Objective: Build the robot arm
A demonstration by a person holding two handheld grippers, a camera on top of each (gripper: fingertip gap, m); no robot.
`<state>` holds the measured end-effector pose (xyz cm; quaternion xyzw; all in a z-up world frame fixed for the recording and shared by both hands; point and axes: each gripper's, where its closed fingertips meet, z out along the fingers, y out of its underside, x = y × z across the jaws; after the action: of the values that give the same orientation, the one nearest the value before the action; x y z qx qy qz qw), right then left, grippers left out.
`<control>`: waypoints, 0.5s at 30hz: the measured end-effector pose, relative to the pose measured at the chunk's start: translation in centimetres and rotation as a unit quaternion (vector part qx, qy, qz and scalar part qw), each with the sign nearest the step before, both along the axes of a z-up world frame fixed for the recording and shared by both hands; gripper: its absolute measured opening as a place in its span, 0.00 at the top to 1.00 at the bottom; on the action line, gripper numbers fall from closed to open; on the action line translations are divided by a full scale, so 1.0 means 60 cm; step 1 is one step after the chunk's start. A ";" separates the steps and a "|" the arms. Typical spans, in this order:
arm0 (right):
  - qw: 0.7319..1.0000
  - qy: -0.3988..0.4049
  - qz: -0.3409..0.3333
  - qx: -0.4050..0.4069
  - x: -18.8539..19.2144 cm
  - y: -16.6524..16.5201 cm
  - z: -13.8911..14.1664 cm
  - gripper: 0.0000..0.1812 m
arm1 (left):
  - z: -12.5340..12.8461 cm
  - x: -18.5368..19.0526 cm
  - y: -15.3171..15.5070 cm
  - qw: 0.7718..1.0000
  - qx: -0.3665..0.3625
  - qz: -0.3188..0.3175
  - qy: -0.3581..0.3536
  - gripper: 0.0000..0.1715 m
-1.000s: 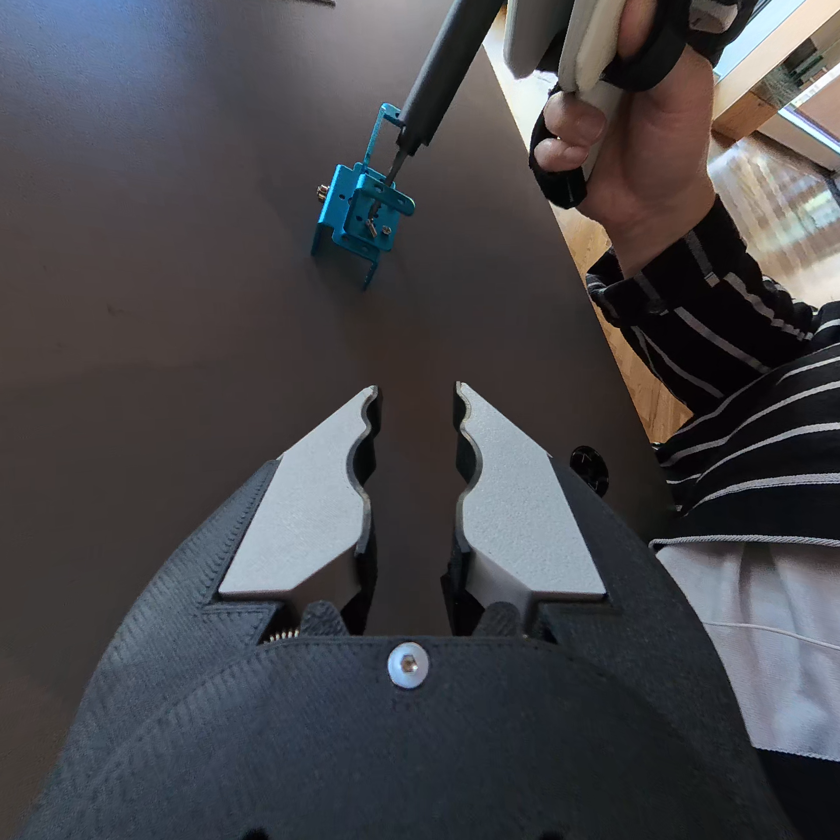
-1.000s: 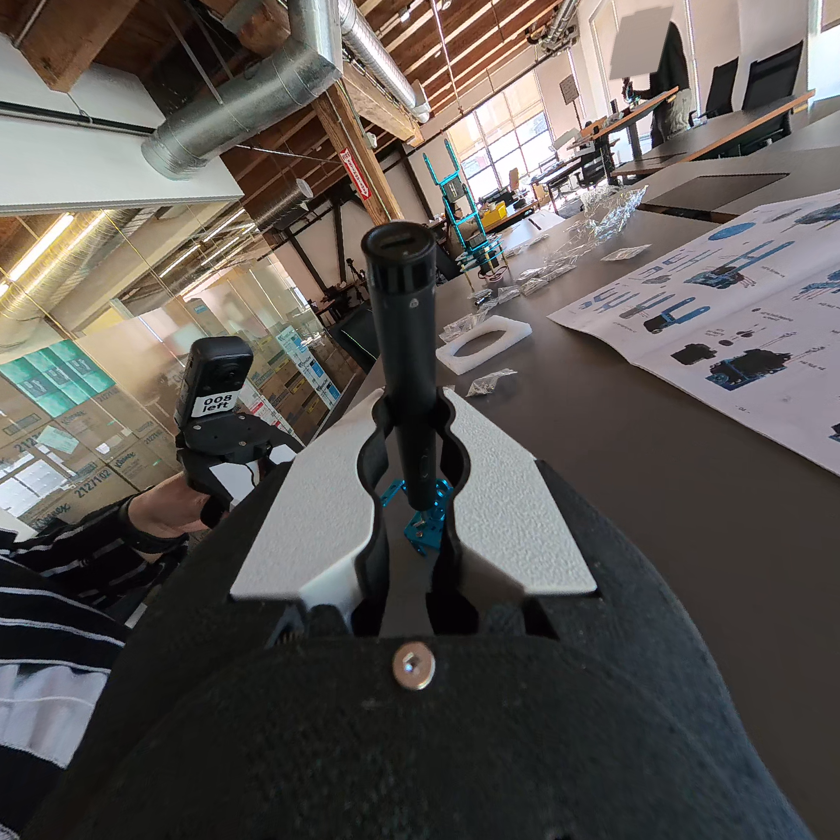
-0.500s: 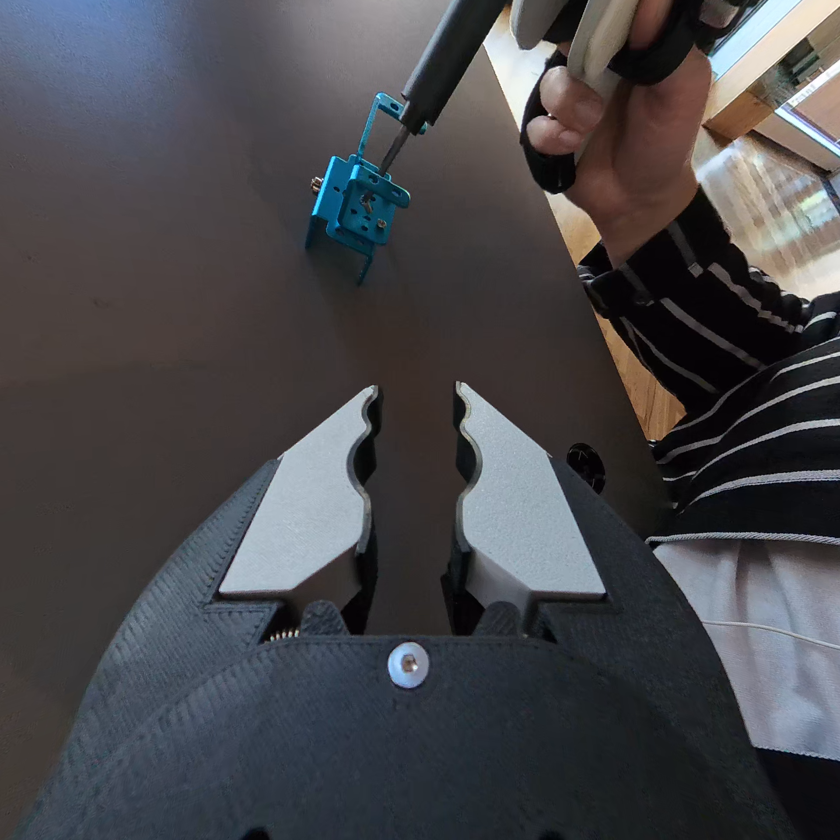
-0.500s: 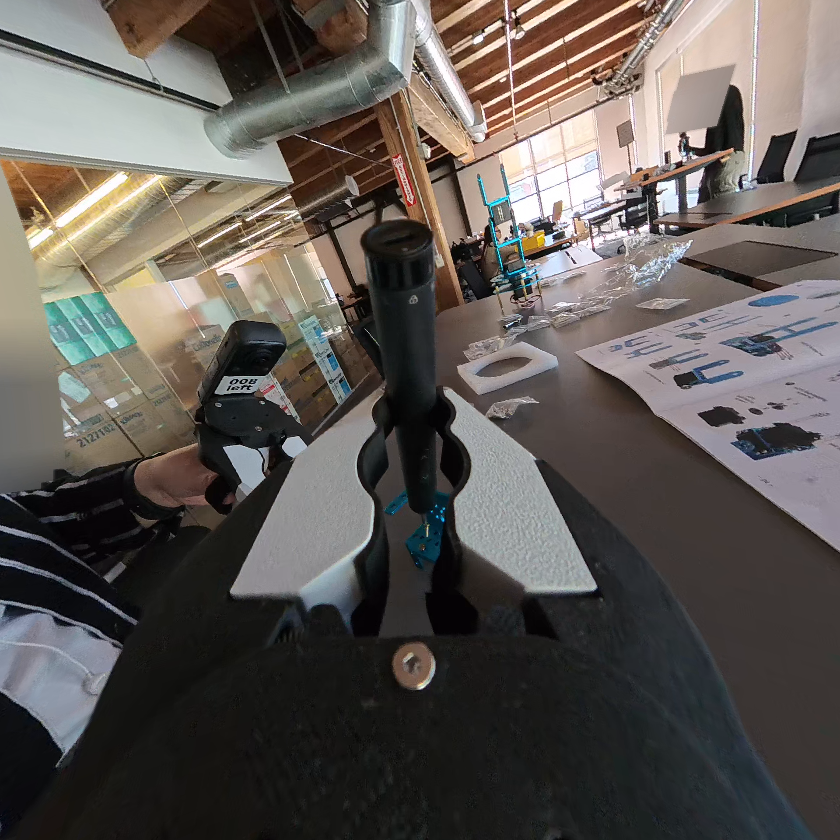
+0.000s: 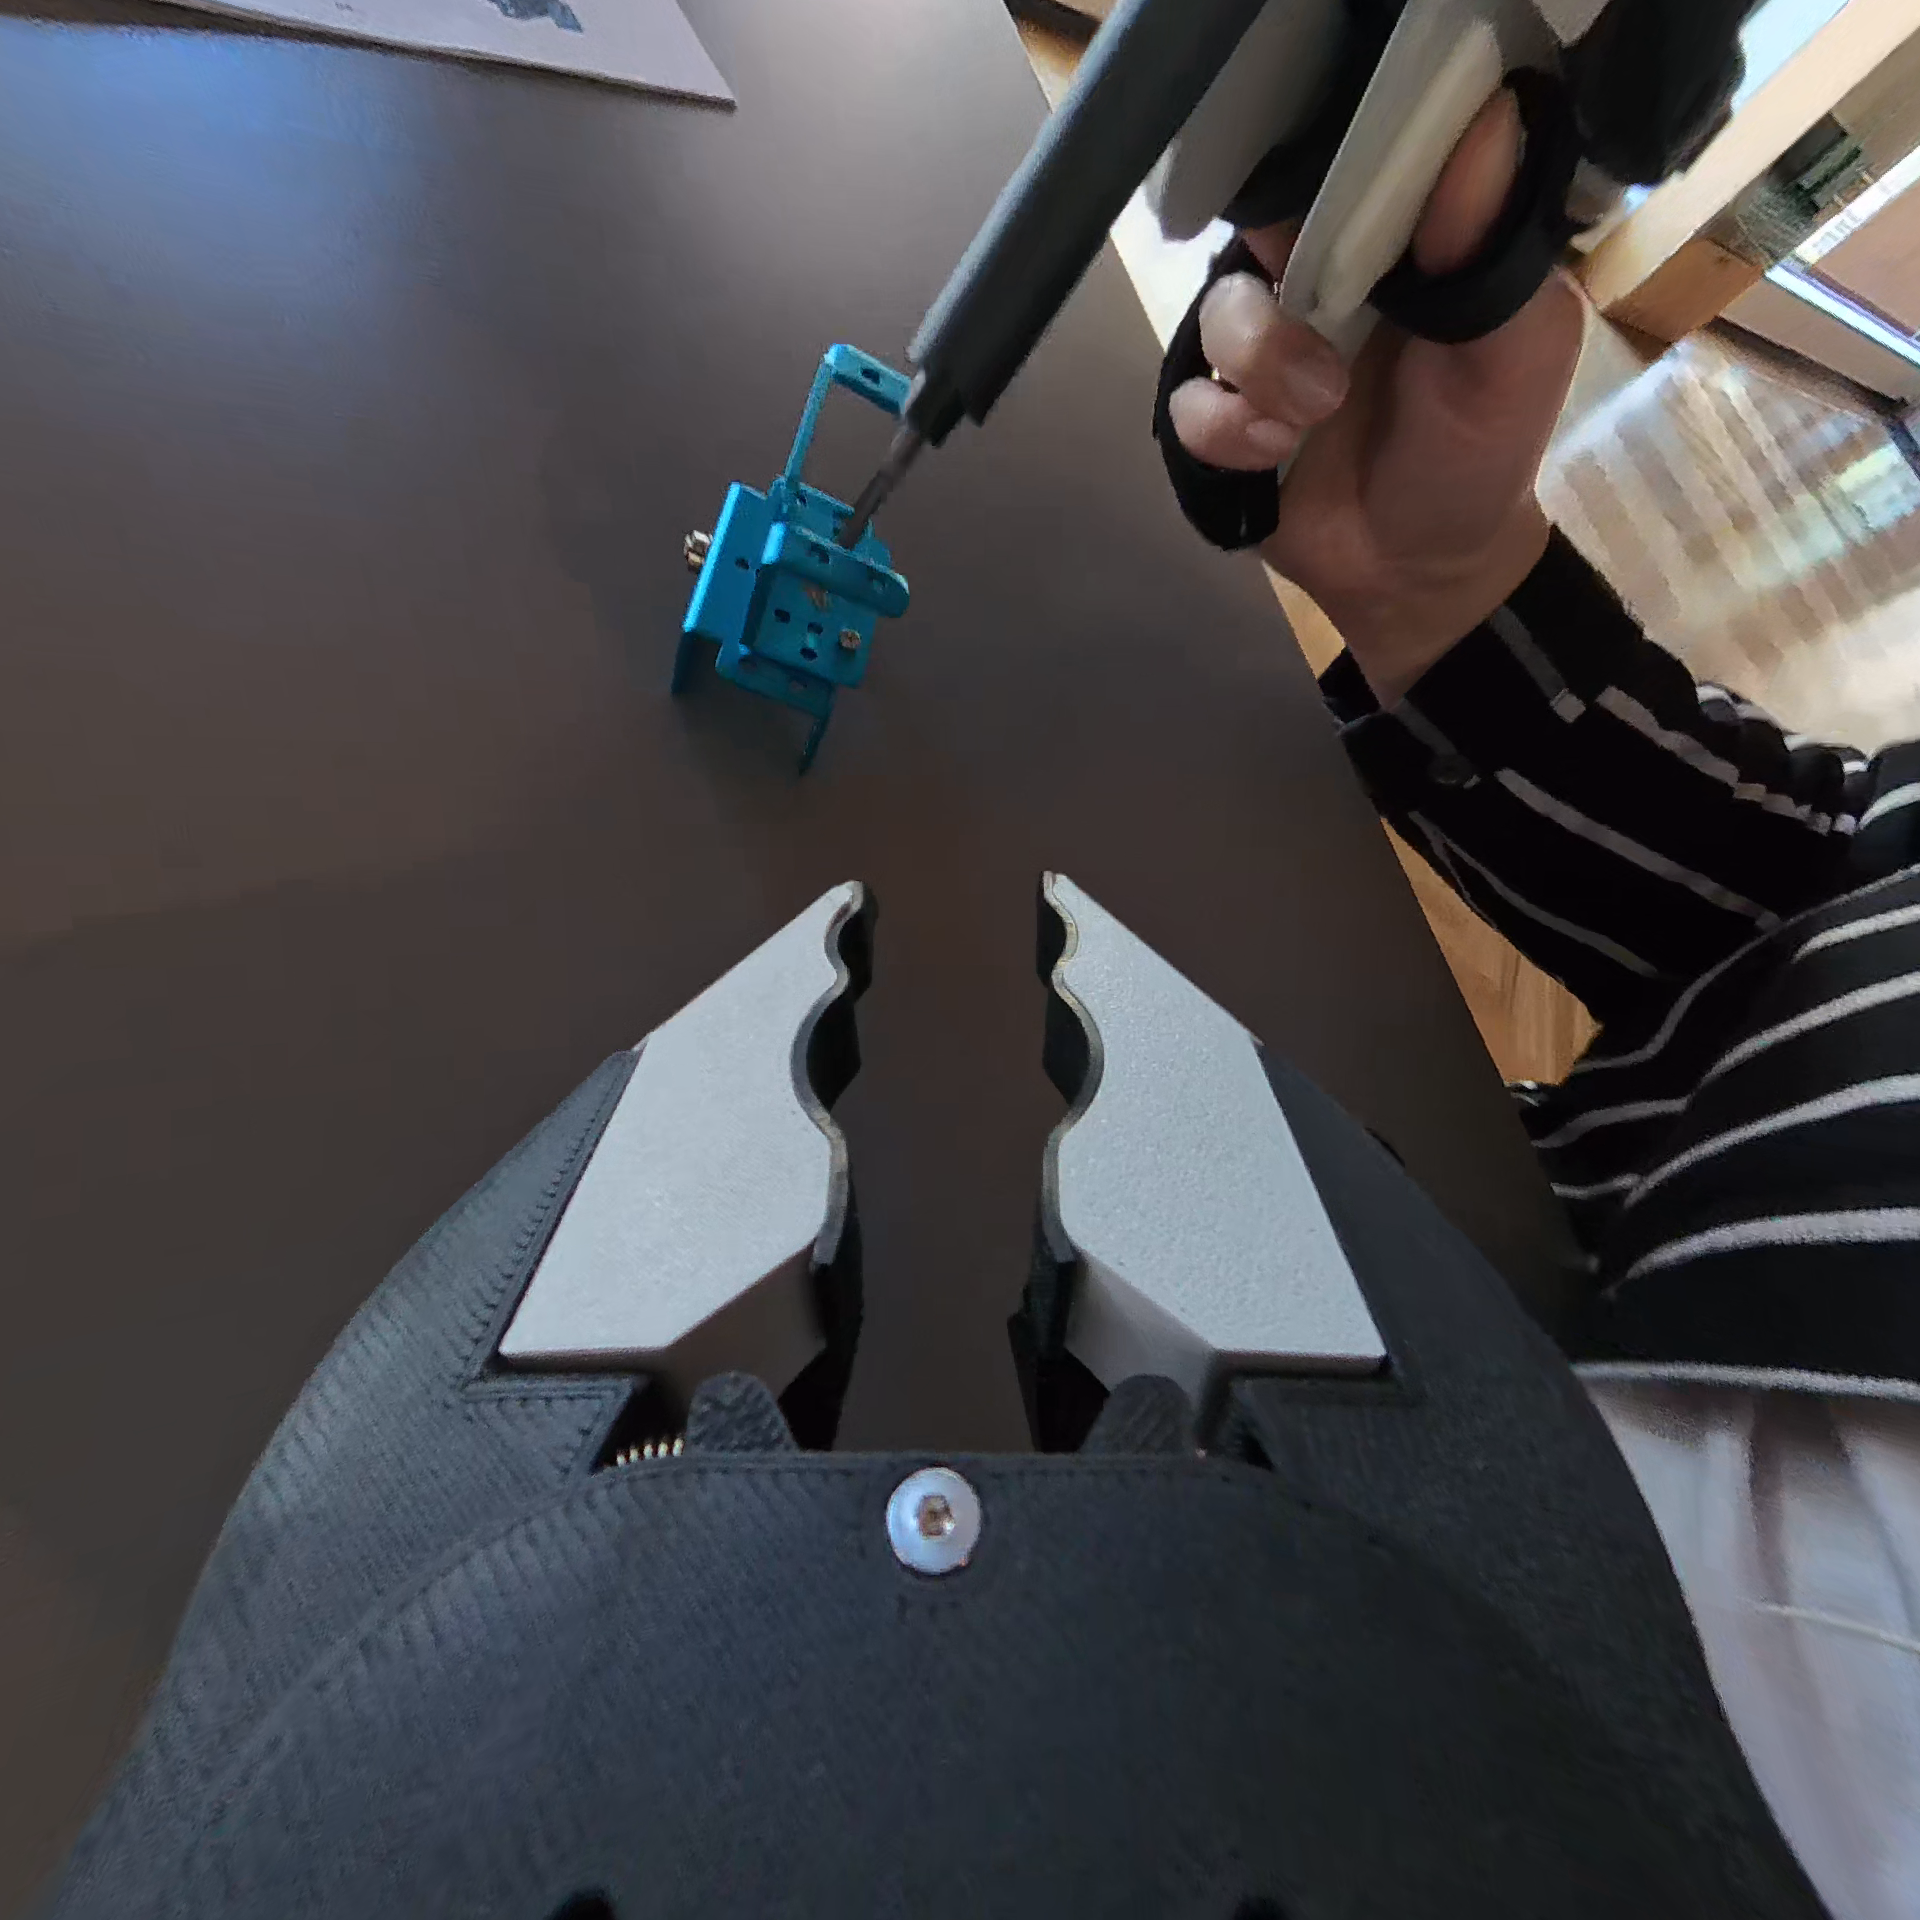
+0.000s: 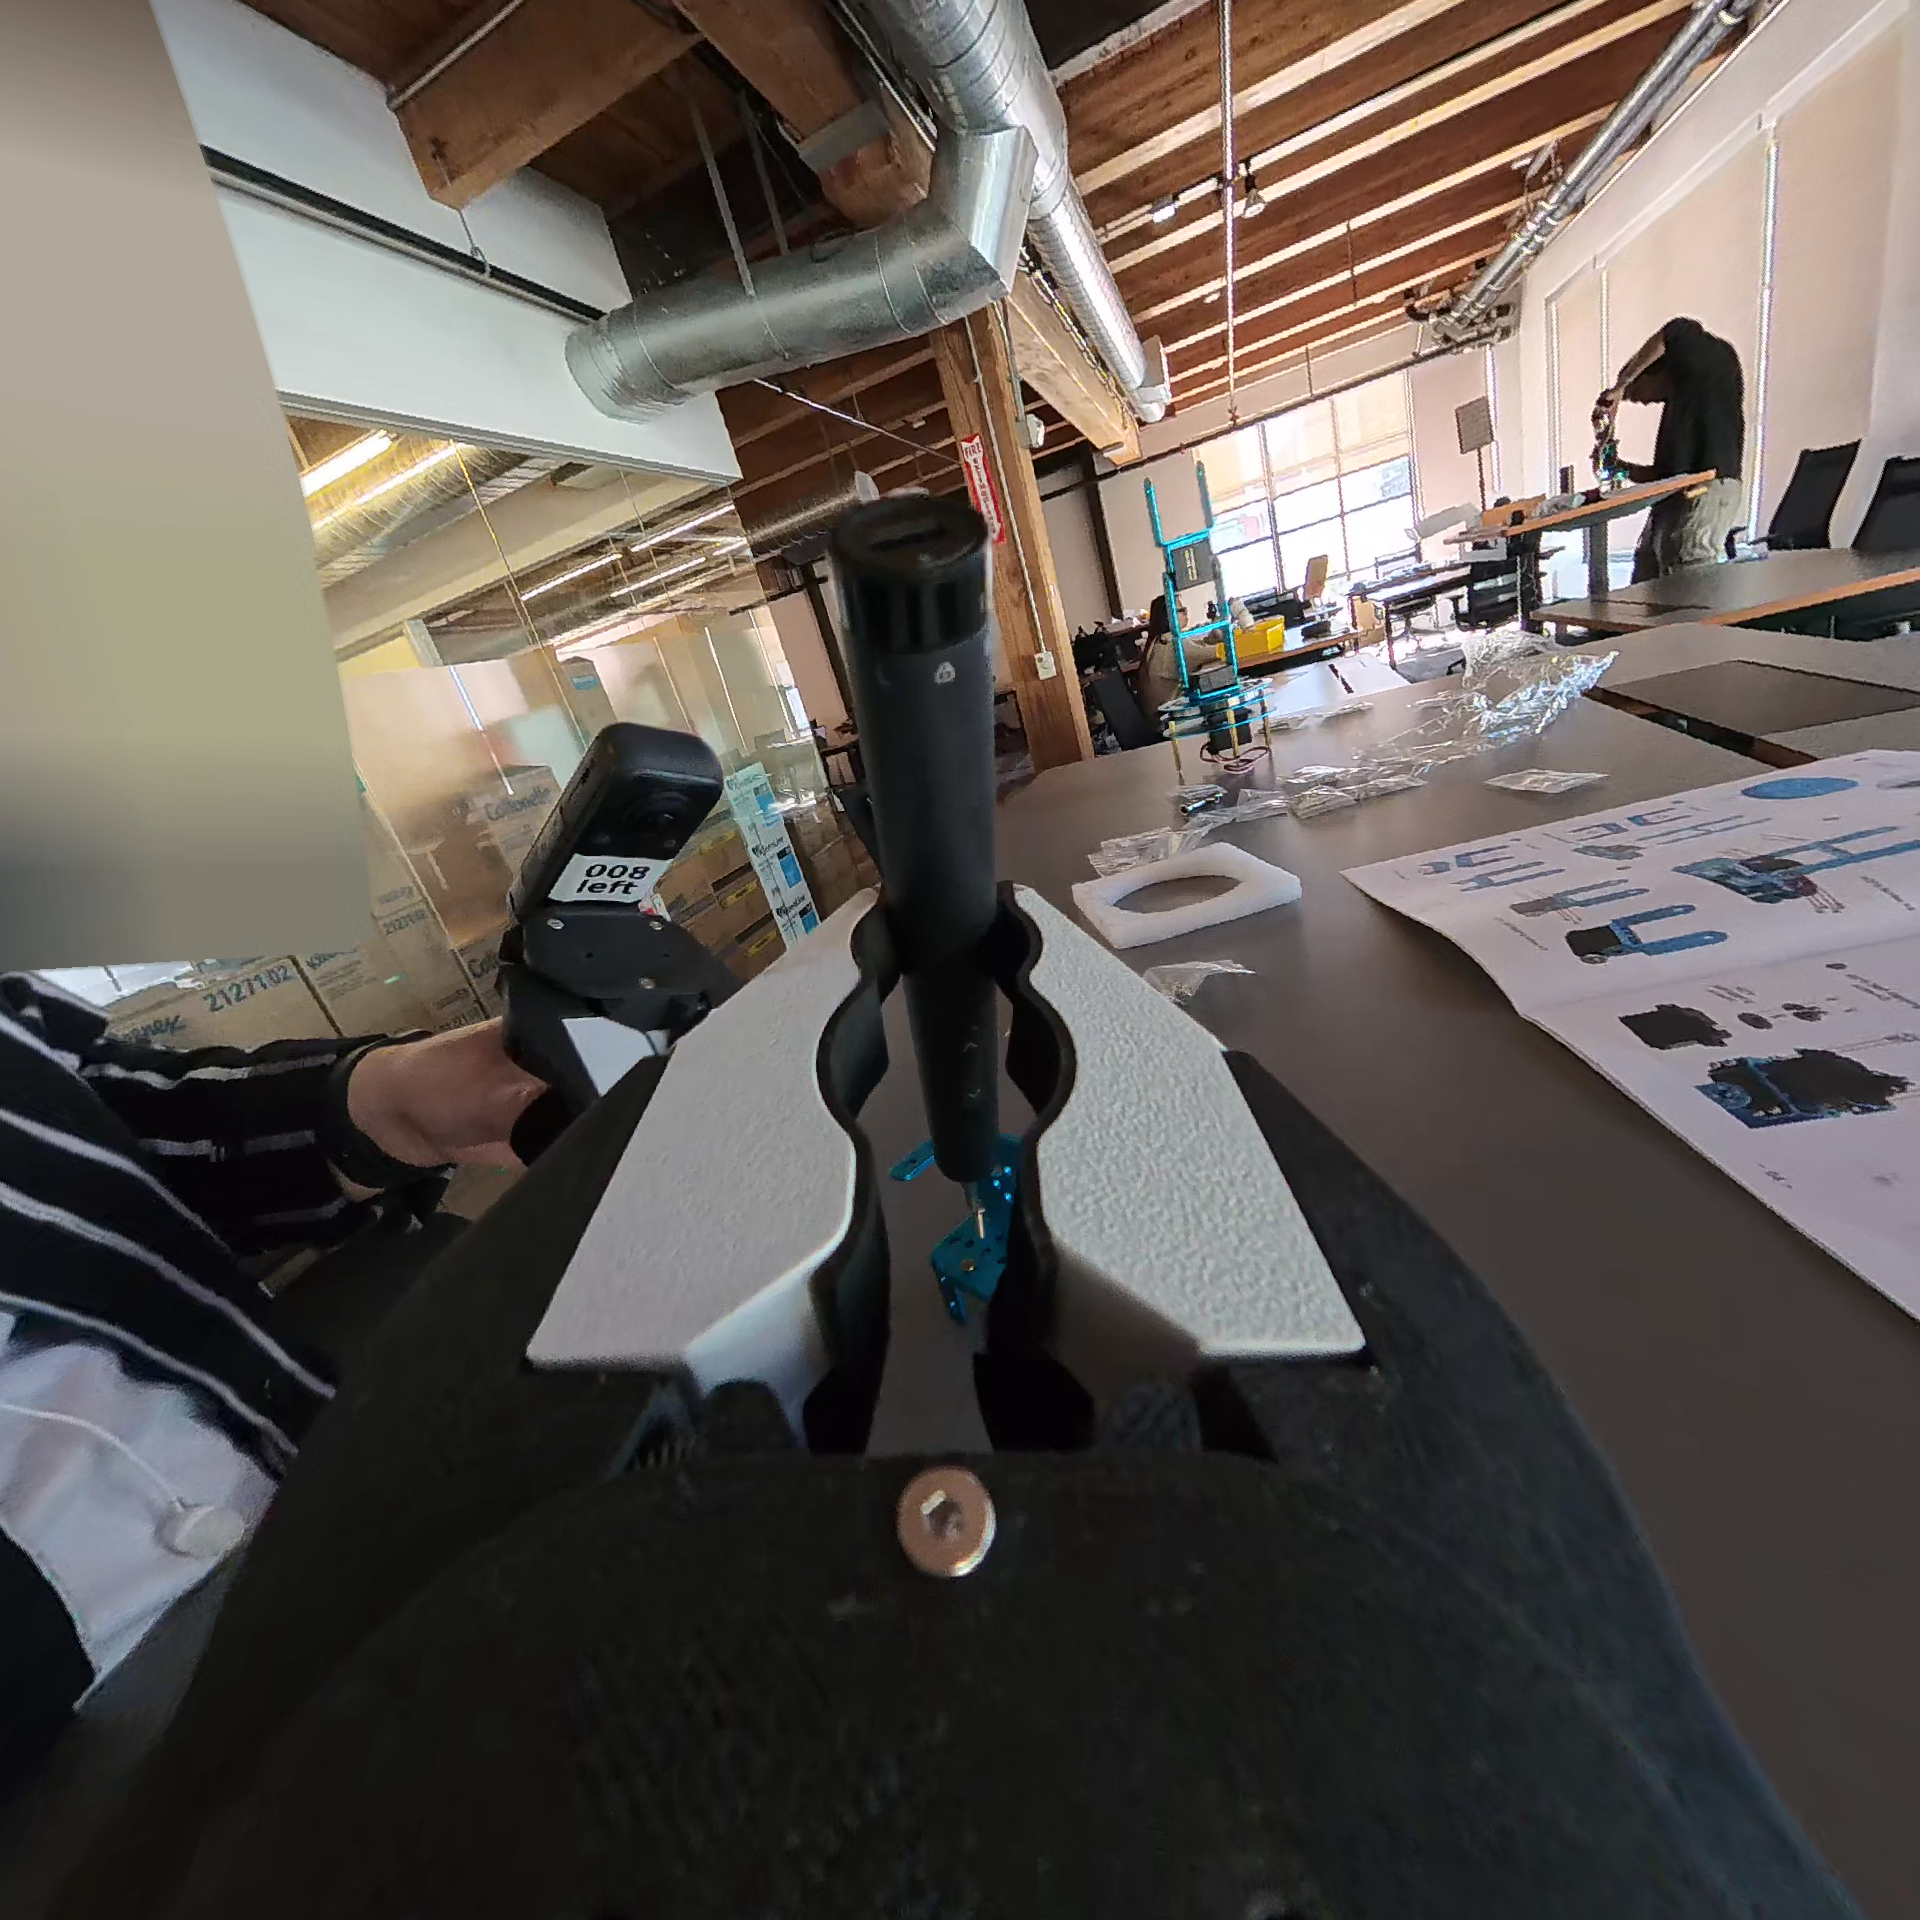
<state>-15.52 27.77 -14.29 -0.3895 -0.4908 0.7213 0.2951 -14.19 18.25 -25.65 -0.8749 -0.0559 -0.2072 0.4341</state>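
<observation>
A small blue metal bracket assembly (image 5: pixel 795 613) stands on the dark table (image 5: pixel 312 727). My right gripper (image 6: pixel 943 914) is shut on a black electric screwdriver (image 6: pixel 925 831), held upright. The screwdriver (image 5: pixel 1023 249) reaches down from the upper right in the left wrist view, and its bit touches the top of the bracket. Through the right jaws the bracket (image 6: pixel 971 1252) shows below the bit. My left gripper (image 5: pixel 951 899) is open and empty, hovering a short way in front of the bracket. It also shows in the right wrist view (image 6: pixel 613 935), held by a hand.
A printed instruction sheet (image 6: pixel 1714 987) lies on the table to the right. A white foam frame (image 6: pixel 1184 894) and several clear plastic bags (image 6: pixel 1351 779) lie farther back. The table edge (image 5: pixel 1351 727) runs along the right. A person stands at a far desk (image 6: pixel 1683 457). My right fingertips sit around 15 centimetres from my left ones.
The screwdriver bit has shifted from the bracket's front face to its top edge. The left wrist view has shifted back, bringing the sheet's corner into view. Both jaws keep their state.
</observation>
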 end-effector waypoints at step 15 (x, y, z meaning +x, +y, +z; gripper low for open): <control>0.994 0.093 0.019 0.045 0.028 -0.017 0.011 0.91 | 0.009 -0.032 0.057 0.992 0.034 0.082 0.095 0.77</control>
<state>-13.83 26.75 -13.62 -0.2979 -0.5006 0.7368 0.3430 -16.09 21.67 -25.13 -0.8679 -0.0786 -0.0885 0.4824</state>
